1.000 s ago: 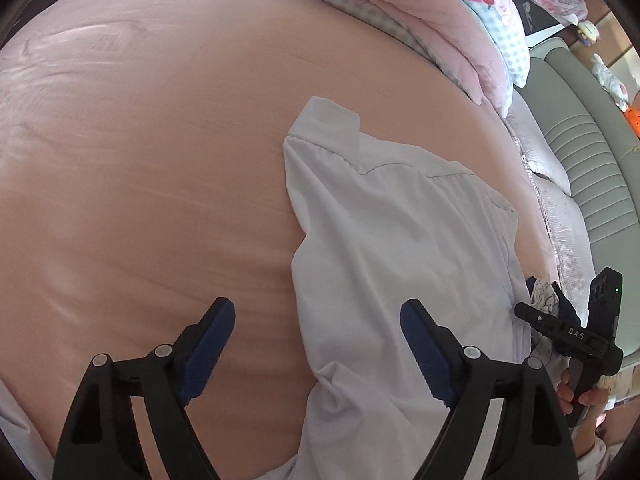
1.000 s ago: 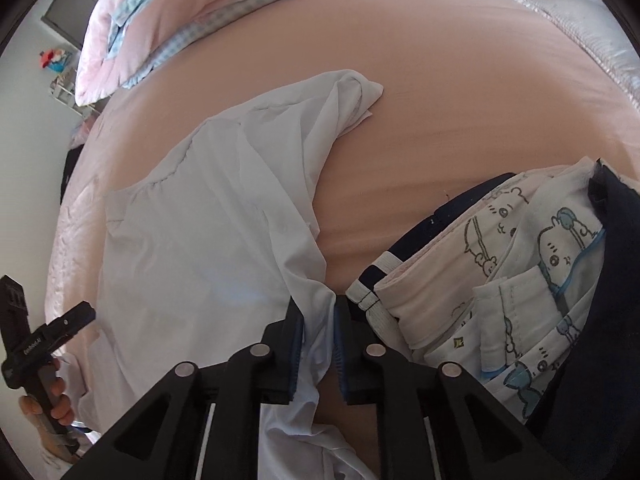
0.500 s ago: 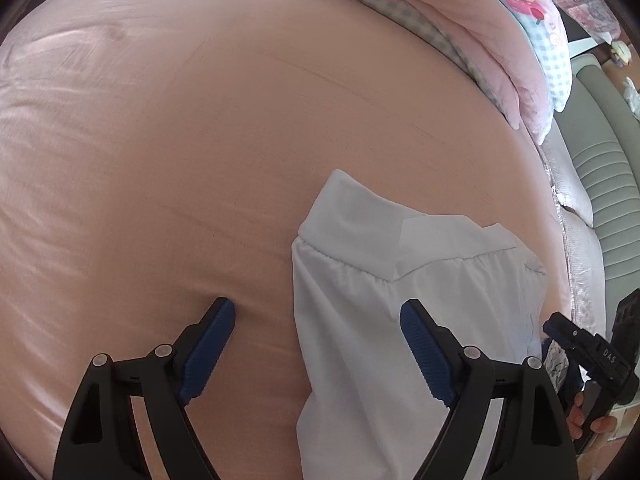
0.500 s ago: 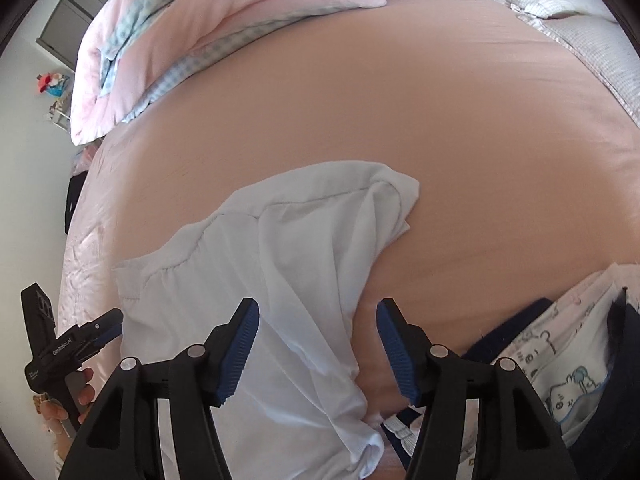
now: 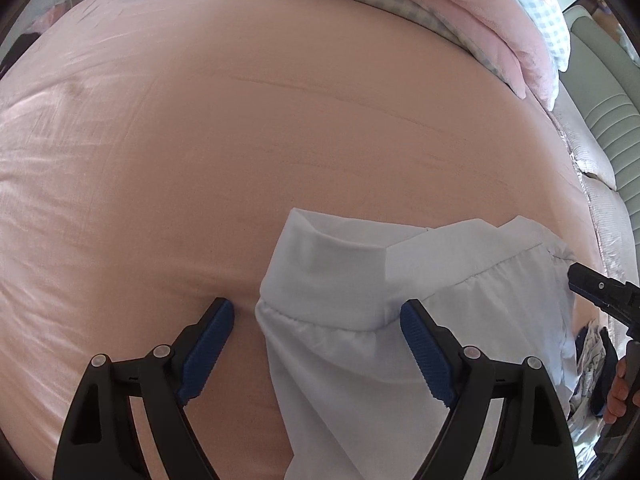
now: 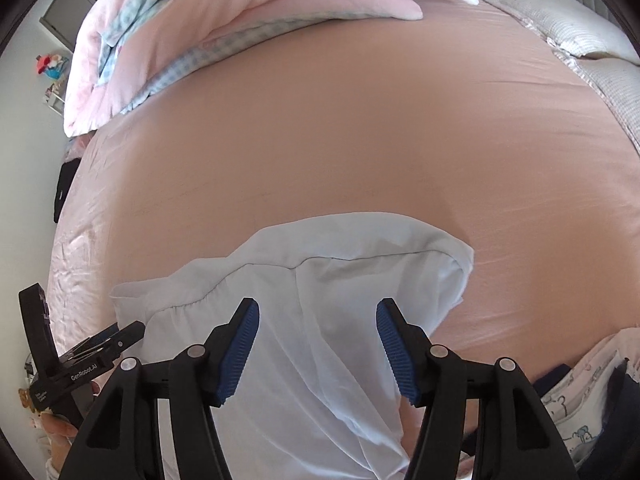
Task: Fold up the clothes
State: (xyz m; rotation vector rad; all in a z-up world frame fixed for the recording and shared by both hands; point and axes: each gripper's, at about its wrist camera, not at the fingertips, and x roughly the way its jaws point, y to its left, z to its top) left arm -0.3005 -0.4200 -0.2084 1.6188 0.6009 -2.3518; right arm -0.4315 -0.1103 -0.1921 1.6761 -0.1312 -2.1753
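Left hand-held gripper (image 5: 316, 344): jaws stand wide apart and grip nothing. Its blue pads (image 5: 206, 346) hang over the near part of the bed (image 5: 240, 140). The left pad is above bare pink sheet; the right pad is above the shirt (image 5: 360, 320). The folded white band at the shirt's end lies between the two pads, seen from above — whether either pad touches cloth cannot be told.

Right hand-held gripper (image 6: 318, 346): jaws stand partly apart, narrower than the left pair, and grip nothing. Both of its pads (image 6: 240, 348) are over the shirt (image 6: 320, 320), with loose rumpled cloth showing between them. No pad presses on the cloth.

Shirt: pale blue-white, spread on the pink sheet toward the near edge of the bed (image 6: 360, 140). In the right wrist view a gathered seam runs across it and its far right corner is turned over. In the left wrist view the right hand-held gripper (image 5: 600, 292) appears at the shirt's right edge, with fingertips of a hand (image 5: 618, 392) on its handle.

Further out — a heap of printed clothes (image 6: 580, 392) lies just right of the shirt at the near edge. A pink and blue-checked quilt (image 6: 240, 20) is bunched along the far edge of the bed.
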